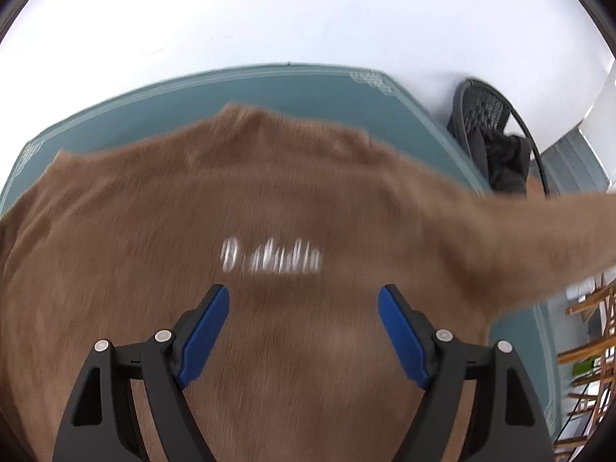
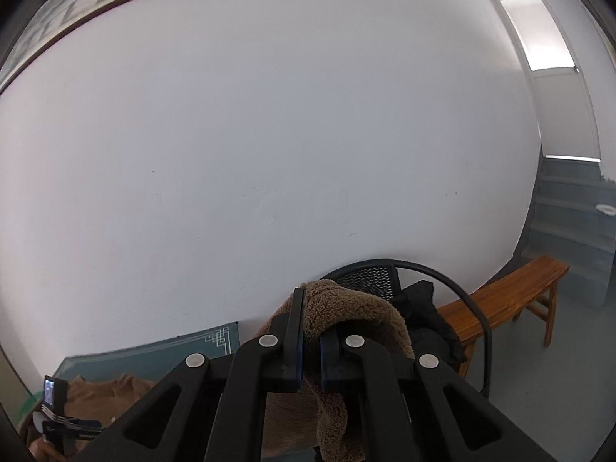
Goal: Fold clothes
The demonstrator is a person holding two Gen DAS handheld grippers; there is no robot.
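A brown fleece sweater (image 1: 269, 192) with white lettering lies spread on the teal table (image 1: 308, 88), blurred by motion. My left gripper (image 1: 304, 290) hovers over its chest, jaws wide open, blue pads (image 1: 204, 338) holding nothing. One sleeve (image 1: 539, 238) stretches up and away to the right. In the right wrist view my right gripper (image 2: 312, 315) is shut on that sleeve (image 2: 346, 308); fleece bunches over the fingertips and hangs below them. The gripper is lifted and faces the white wall. The sweater's body (image 2: 107, 392) and the table corner (image 2: 173, 350) show low on the left.
A black mesh chair (image 1: 481, 115) (image 2: 369, 277) with a dark garment (image 1: 504, 161) (image 2: 427, 319) on it stands past the table's right end. A wooden bench (image 2: 508, 292) and grey stairs (image 2: 569, 223) lie farther right. A wooden rack (image 1: 589, 346) stands beside the table.
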